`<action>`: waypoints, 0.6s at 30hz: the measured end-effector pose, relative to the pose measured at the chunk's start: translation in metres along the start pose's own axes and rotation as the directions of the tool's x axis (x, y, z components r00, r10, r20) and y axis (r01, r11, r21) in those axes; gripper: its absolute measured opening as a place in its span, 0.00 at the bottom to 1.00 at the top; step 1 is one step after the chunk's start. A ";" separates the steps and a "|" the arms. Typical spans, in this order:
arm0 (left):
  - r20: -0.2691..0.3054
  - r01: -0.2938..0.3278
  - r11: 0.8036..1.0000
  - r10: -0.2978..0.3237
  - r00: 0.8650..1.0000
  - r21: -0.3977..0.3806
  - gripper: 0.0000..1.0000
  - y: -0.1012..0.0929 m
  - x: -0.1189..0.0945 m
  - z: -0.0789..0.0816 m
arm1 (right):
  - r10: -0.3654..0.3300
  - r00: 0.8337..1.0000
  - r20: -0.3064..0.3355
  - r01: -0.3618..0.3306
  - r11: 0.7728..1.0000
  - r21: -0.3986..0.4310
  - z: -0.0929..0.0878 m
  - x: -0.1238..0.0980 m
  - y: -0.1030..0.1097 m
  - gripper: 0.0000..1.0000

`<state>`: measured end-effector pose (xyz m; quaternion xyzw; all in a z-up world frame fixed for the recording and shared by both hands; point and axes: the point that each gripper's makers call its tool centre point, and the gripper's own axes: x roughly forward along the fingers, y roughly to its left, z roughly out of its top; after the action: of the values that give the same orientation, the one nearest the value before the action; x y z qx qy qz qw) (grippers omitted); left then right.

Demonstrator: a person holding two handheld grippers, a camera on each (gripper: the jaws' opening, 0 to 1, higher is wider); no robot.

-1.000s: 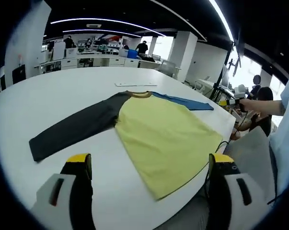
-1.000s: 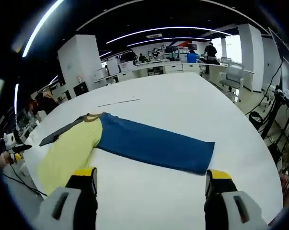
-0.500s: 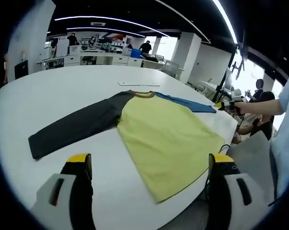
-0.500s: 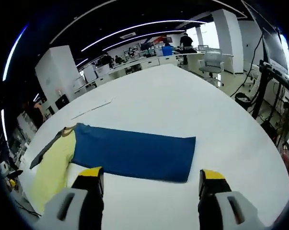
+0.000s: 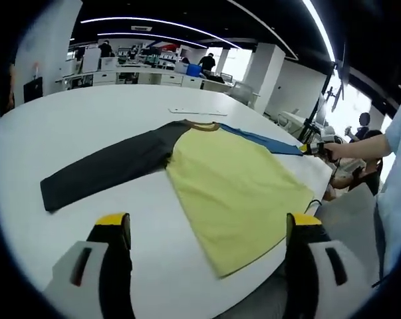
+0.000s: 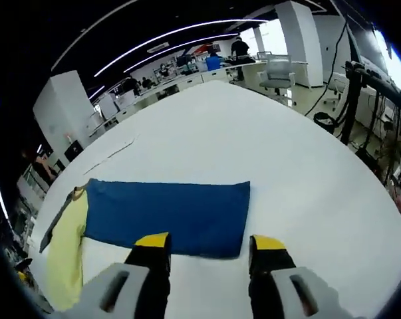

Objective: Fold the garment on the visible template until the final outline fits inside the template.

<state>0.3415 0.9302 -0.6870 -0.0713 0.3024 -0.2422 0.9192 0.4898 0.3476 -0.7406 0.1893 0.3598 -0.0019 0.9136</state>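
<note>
A long-sleeved shirt lies flat on the white table (image 5: 87,113), with a yellow body (image 5: 233,186), a dark grey sleeve (image 5: 100,174) stretched left and a blue sleeve (image 5: 263,139) stretched right. My left gripper (image 5: 207,229) hovers open at the table's near edge, short of the yellow hem. In the right gripper view the blue sleeve (image 6: 167,214) lies straight ahead beside the yellow body (image 6: 64,246). My right gripper (image 6: 210,242) is open with its jaws narrowed, low over the near edge by the cuff. A hand holds the right gripper (image 5: 313,148) at the sleeve's end.
A thin pale strip (image 5: 197,111) lies on the table beyond the collar, the same strip (image 6: 110,151) showing far left. The table's rounded edge (image 6: 380,219) drops off nearby. Desks, a chair (image 6: 276,66) and people stand behind; one person (image 5: 366,133) sits at the right.
The right gripper has moved in toward the blue sleeve's cuff end and its jaws have drawn closer together. The left gripper has hardly moved.
</note>
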 end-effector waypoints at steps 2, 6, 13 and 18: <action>-0.001 0.005 1.000 -0.005 1.000 -0.003 0.94 -0.001 0.001 -0.001 | -0.012 1.000 -0.005 0.012 1.000 -0.024 -0.002 0.000 0.000 0.31; -0.003 0.011 1.000 -0.011 1.000 -0.007 0.94 -0.003 0.003 -0.003 | -0.024 1.000 0.002 0.023 1.000 0.014 0.000 0.002 0.000 0.23; 0.006 0.015 1.000 -0.015 1.000 -0.005 0.93 -0.004 0.005 -0.001 | -0.053 0.998 0.026 0.052 0.998 0.042 0.009 -0.003 0.003 0.00; 0.017 0.010 1.000 -0.010 1.000 -0.002 0.92 -0.003 0.005 -0.001 | 0.011 0.999 0.045 -0.010 1.000 -0.029 0.019 -0.003 0.029 0.00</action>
<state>0.3430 0.9253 -0.6894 -0.0757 0.2943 -0.2460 0.9204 0.5043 0.3676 -0.7161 0.1780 0.3382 0.0039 0.9241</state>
